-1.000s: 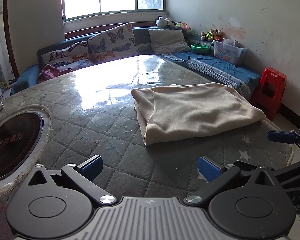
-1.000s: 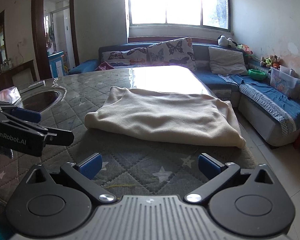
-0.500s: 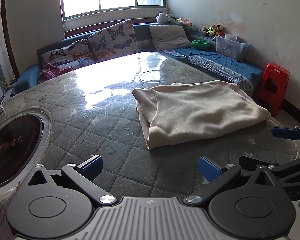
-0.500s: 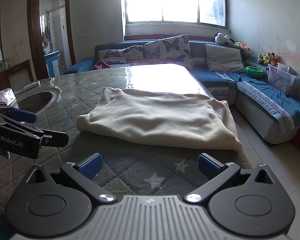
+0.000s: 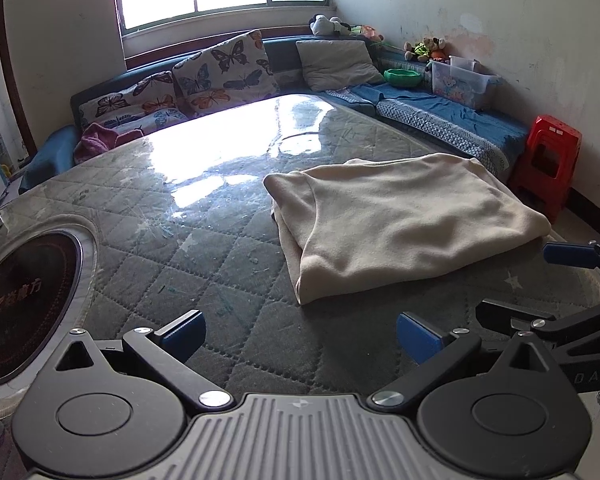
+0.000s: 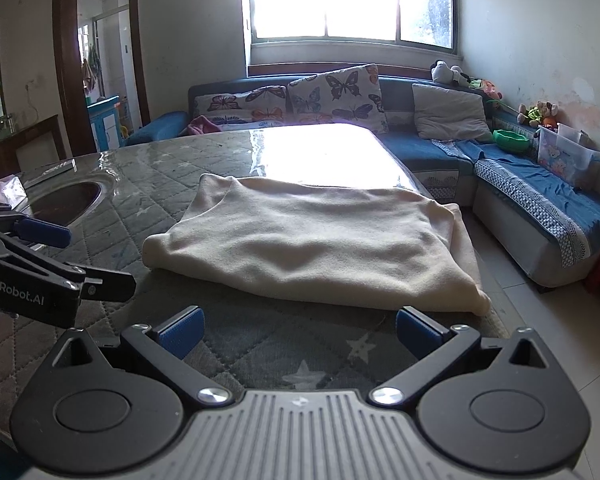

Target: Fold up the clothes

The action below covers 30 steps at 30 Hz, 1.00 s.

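Note:
A folded cream garment (image 5: pixel 400 224) lies flat on the quilted grey table (image 5: pixel 228 248), toward its right end; it also shows in the right wrist view (image 6: pixel 312 248). My left gripper (image 5: pixel 300 334) is open and empty, low over the table, short of the garment's near left corner. My right gripper (image 6: pixel 298 330) is open and empty, just short of the garment's near edge. The right gripper shows at the right edge of the left wrist view (image 5: pixel 572 280); the left gripper shows at the left of the right wrist view (image 6: pixel 40 264).
A round black cooktop (image 5: pixel 24 300) is set into the table's left end. A blue sofa (image 6: pixel 440 148) with butterfly cushions runs behind and to the right. A red stool (image 5: pixel 548 164) stands on the floor past the table's right edge.
Both grippers have moved a little closer to the garment, which now looks larger in both views. The garment itself has not moved.

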{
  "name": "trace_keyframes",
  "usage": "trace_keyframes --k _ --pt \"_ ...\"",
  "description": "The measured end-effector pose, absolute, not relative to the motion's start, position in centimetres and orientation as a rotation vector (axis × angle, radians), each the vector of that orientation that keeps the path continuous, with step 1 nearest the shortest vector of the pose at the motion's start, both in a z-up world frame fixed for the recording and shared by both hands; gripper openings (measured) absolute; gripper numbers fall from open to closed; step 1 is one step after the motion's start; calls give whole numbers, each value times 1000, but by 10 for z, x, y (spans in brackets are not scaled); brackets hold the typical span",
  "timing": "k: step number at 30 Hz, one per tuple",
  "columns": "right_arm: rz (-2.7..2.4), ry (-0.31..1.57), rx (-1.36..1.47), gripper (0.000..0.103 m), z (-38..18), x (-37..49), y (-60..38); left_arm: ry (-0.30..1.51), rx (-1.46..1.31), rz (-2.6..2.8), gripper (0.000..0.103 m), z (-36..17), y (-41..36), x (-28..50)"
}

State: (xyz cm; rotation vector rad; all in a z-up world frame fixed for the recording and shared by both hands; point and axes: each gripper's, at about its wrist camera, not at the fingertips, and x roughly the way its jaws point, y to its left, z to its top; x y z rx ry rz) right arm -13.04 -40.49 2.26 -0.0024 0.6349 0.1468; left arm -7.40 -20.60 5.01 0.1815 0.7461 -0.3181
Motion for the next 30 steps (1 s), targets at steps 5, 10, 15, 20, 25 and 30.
trace_keyframes --k 5,10,15,20,25,30 --pt "150 633 0 103 24 -126 -405 754 183 -318 103 49 -206 -69" --pt "152 632 1 103 25 -122 -405 762 185 -318 103 49 -207 -65" --pt "155 633 3 103 24 -120 -406 768 185 -320 103 47 -207 -62" --pt "155 638 5 103 24 -117 -406 777 179 -317 103 45 -207 -60" --pt "155 643 -1 103 24 -115 -406 788 175 -318 103 42 -208 -58" --pt "153 650 -8 103 23 -112 -405 794 177 -319 103 41 -209 -54"
